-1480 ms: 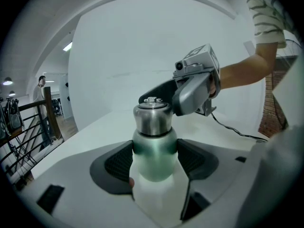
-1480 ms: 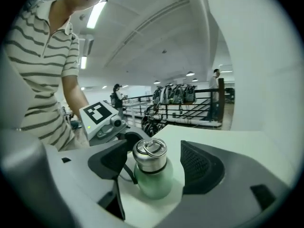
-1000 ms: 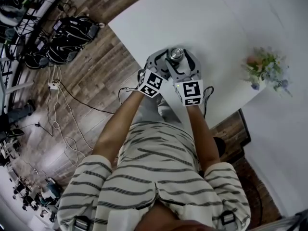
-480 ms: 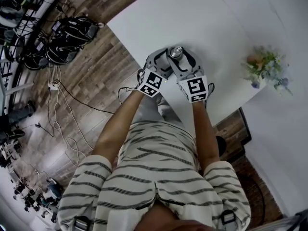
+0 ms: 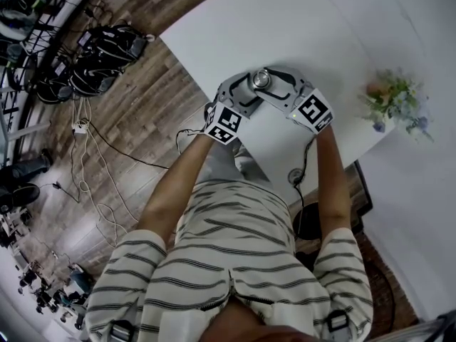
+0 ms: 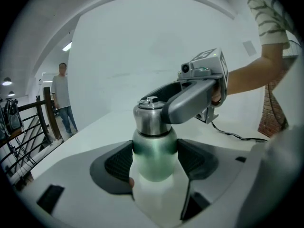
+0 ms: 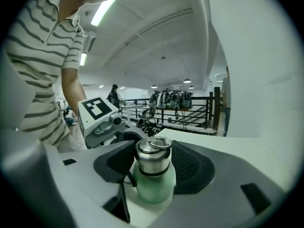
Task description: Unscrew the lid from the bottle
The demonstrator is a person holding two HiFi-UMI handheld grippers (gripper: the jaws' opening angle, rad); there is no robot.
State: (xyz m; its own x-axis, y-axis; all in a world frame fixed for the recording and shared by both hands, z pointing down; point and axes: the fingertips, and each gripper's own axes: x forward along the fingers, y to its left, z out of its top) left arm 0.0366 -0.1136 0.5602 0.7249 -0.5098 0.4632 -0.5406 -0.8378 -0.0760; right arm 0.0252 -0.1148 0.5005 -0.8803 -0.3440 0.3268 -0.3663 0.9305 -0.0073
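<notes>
A green bottle (image 6: 153, 158) with a steel lid (image 6: 150, 115) stands on the white table (image 5: 320, 34). My left gripper (image 6: 154, 160) is shut on the bottle's green body, one pad on each side. My right gripper (image 7: 153, 163) reaches in from the right, and its jaws have just been closing with the lid (image 7: 153, 158) between them. Its pads now press on the lid, one finger (image 6: 190, 96) wrapping it in the left gripper view. In the head view both grippers meet around the lid (image 5: 261, 78), which shows from above.
A small bunch of flowers (image 5: 395, 98) sits on the table at the right. The table's near edge runs just under my hands, with a cable (image 5: 303, 169) hanging there. Bags (image 5: 107, 48) lie on the wooden floor at left. A person (image 6: 61, 96) stands far off.
My right gripper has swung round the lid, and its marker cube has gone from below the bottle out to the right. Its jaws have closed in on the lid. The left gripper and the bottle stayed put.
</notes>
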